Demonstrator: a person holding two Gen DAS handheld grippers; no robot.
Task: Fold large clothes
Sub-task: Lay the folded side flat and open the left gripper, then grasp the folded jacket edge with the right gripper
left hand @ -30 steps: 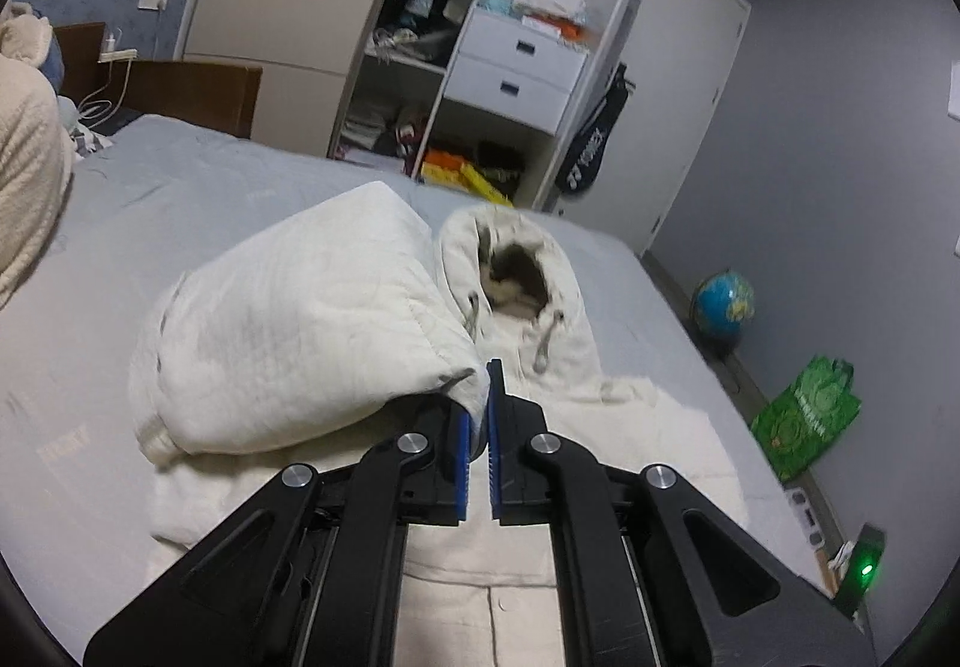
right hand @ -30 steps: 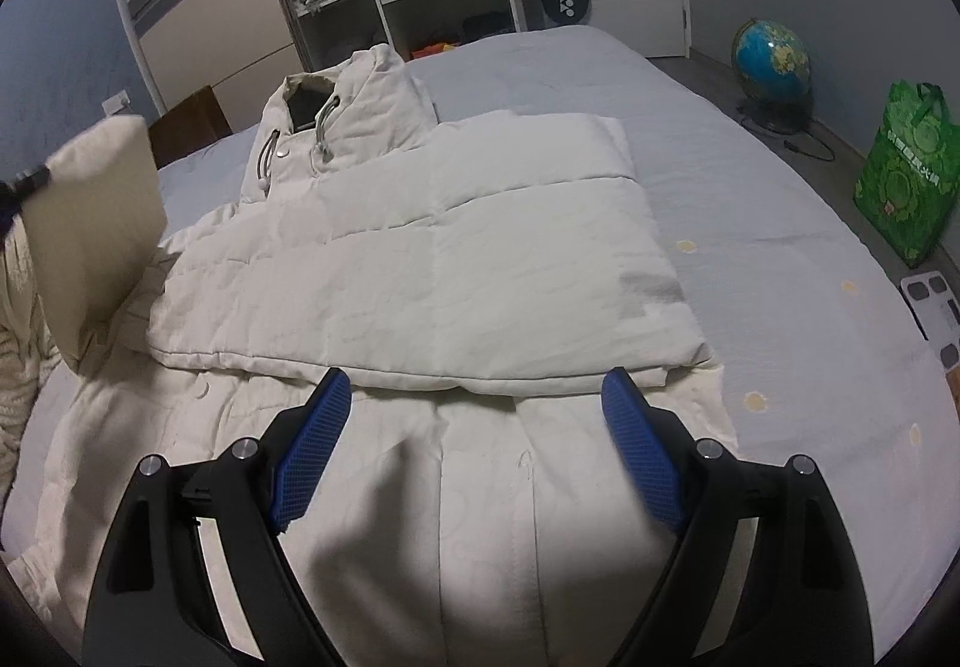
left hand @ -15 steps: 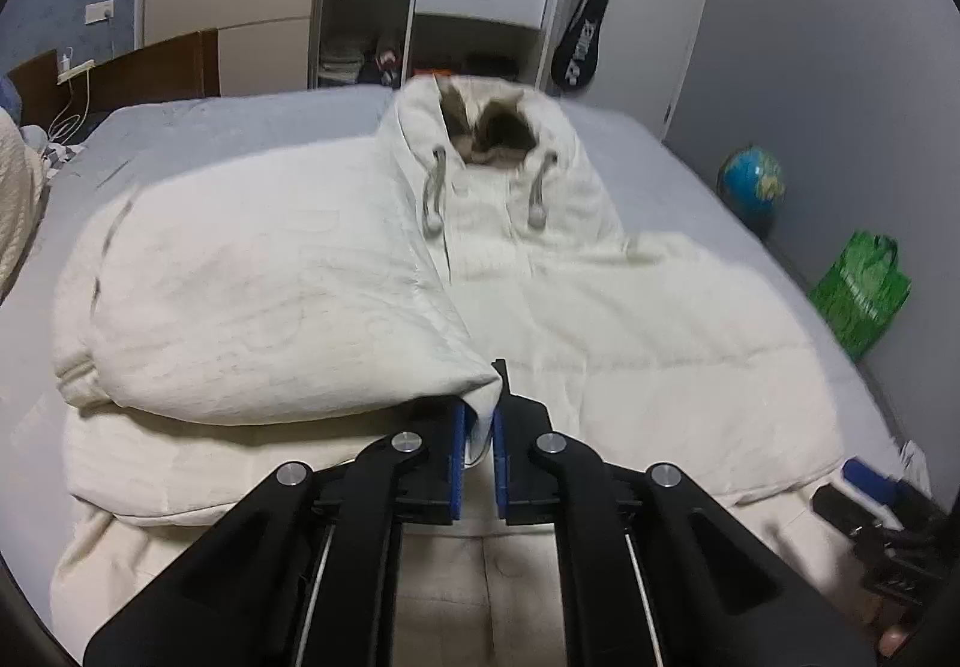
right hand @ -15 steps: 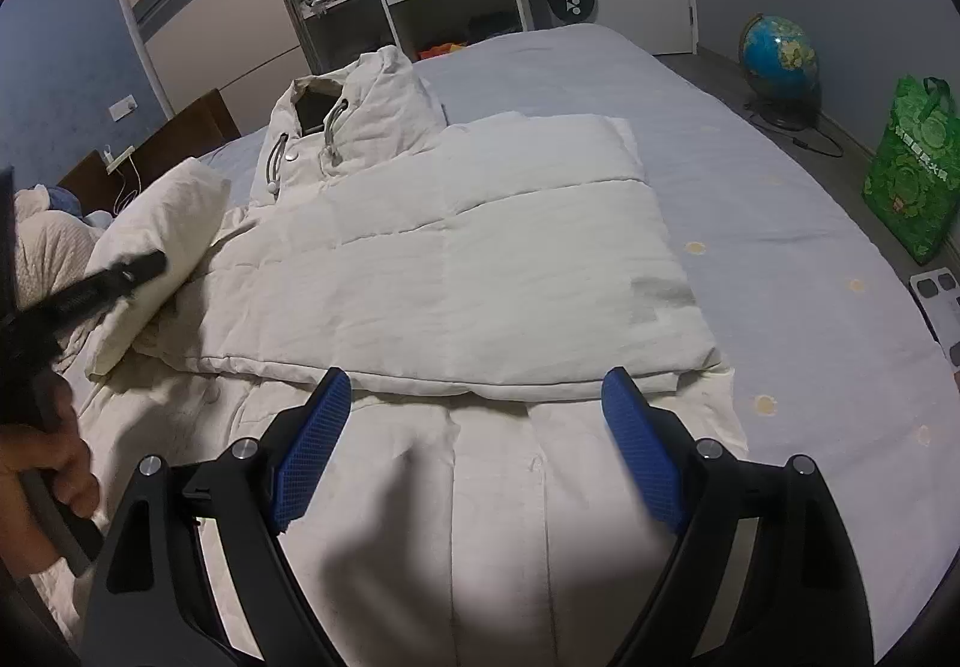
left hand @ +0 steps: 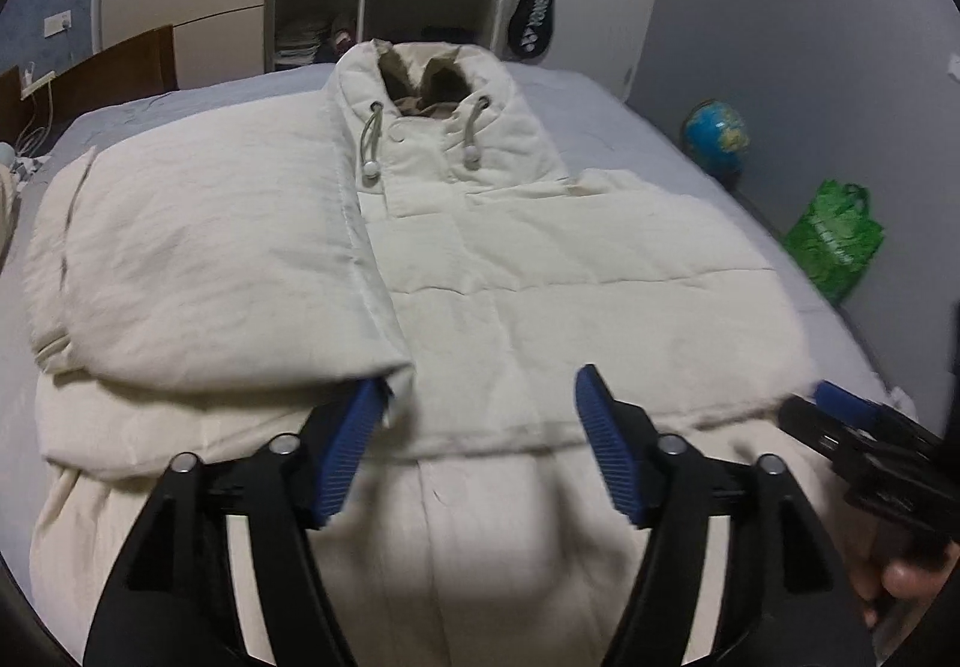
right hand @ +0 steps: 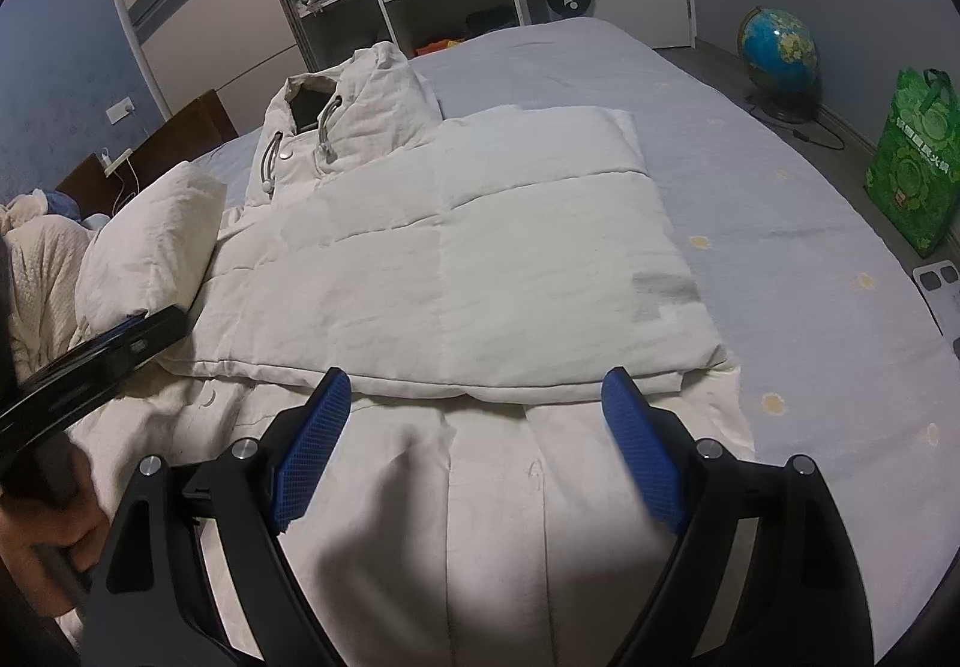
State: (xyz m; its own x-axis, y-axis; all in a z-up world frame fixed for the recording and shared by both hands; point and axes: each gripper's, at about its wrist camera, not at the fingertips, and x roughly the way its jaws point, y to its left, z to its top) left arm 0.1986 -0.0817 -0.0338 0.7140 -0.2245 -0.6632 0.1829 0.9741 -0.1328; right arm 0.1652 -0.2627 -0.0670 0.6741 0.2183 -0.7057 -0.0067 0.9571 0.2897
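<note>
Nearest the cameras, the black left gripper with blue ribbed pads and its twin, the right gripper, hovered with jaws wide apart and empty over the cream quilted hooded coat, spread across the grey-sheeted bed. Both padded sleeves lay folded inward over the chest. The next fold likely called for pinching the near hem at two corners and lifting evenly, lest the sleeves slip. Beyond, a blue globe and green shopping bag stood clear on the floor.
</note>
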